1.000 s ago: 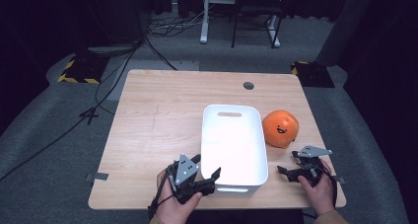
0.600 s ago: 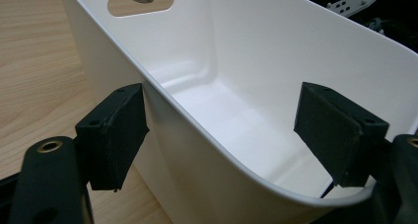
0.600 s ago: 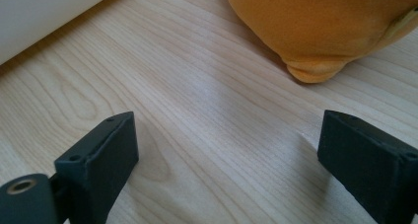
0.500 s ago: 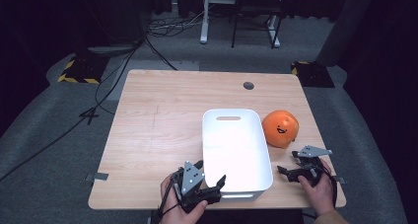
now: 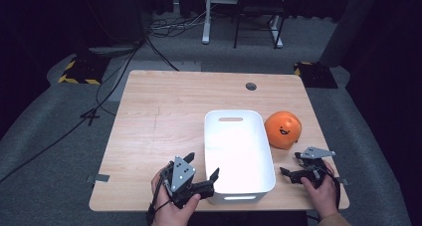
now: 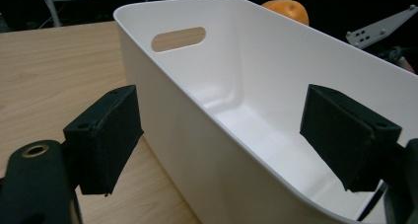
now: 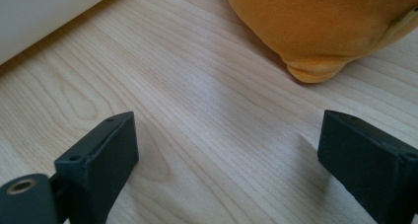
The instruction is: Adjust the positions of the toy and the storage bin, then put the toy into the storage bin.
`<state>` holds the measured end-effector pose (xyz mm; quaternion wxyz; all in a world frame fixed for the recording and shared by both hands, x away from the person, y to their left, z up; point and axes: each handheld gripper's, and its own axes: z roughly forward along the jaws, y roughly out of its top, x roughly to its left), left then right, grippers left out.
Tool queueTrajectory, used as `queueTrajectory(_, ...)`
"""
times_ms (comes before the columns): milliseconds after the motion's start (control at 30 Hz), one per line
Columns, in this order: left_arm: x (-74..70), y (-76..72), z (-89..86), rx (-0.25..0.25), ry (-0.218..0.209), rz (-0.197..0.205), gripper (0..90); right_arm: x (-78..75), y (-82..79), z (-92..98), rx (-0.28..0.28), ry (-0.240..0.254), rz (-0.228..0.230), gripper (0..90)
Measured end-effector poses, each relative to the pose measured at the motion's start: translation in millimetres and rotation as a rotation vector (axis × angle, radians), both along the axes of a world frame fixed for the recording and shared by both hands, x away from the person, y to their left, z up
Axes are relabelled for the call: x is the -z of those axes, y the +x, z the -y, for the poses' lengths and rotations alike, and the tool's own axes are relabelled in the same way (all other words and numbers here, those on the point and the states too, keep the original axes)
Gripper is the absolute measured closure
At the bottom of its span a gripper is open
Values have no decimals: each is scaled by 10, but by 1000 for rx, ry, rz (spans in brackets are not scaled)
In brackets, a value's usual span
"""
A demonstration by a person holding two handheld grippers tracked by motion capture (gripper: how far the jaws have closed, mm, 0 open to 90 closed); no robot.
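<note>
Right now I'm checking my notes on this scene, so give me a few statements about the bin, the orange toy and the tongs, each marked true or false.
1. The white bin is empty. True.
2. The orange toy lies inside the bin. False: it sits on the table, beside the bin's right wall.
3. The left tongs straddle the bin's wall without pressing it. True: their jaws have just been opening.
4. The right tongs grip the toy. False: they are open, with bare table between them.
5. The bin's far wall has a handle slot. True.
</note>
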<state>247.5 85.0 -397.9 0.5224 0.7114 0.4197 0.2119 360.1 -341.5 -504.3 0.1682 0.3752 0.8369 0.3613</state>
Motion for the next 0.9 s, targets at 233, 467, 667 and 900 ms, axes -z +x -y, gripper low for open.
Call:
queueTrajectory(233,-57,124,-213,-59,30,9,163,0,0,0,0,0,0,85)
queueTrajectory(467,-28,234,-425,-132,29,3,160,0,0,0,0,-1,0,85)
queueTrajectory(667,138,346,-581,-165,72,-51,160,0,0,0,0,-1,0,85)
queueTrajectory(900,314,491,-727,-179,162,-134,159,0,0,0,0,0,0,85)
